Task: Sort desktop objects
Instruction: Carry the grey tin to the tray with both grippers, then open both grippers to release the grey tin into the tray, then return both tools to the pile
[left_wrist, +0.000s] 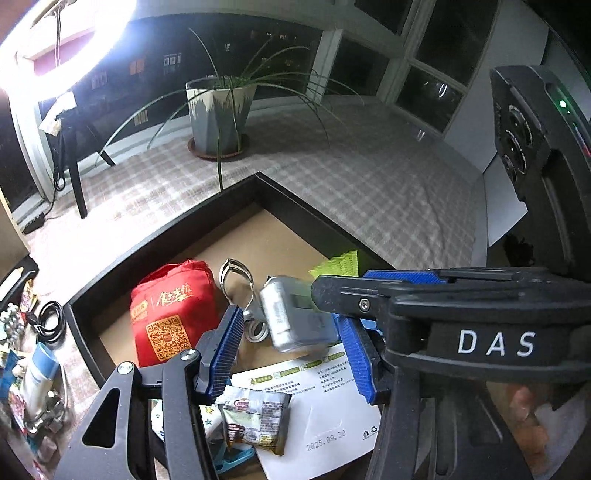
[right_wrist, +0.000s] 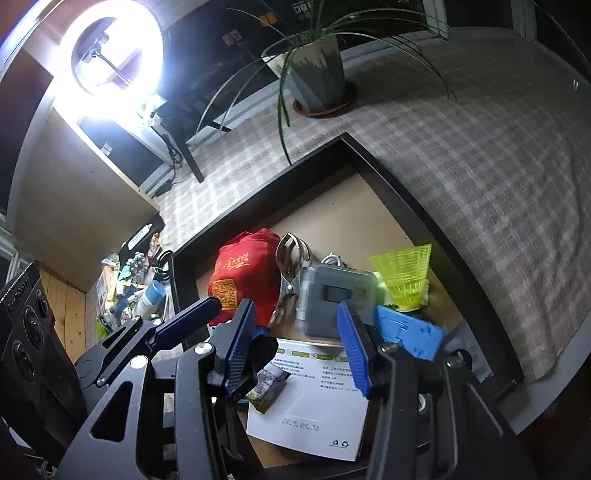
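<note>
A black-framed tray with a brown floor holds a red pouch, a metal clip, a grey device with a small screen, a white printed sheet, a snack packet and a yellow-green shuttlecock. My left gripper is open over the tray, the grey device lying between and beyond its blue pads. My right gripper is open, just in front of the device. The device looks blurred in both views.
A potted plant stands on the checked cloth behind the tray. A clutter of small items and a white tube lies left of the tray. A ring light glares at upper left. A blue flat item lies under the right gripper.
</note>
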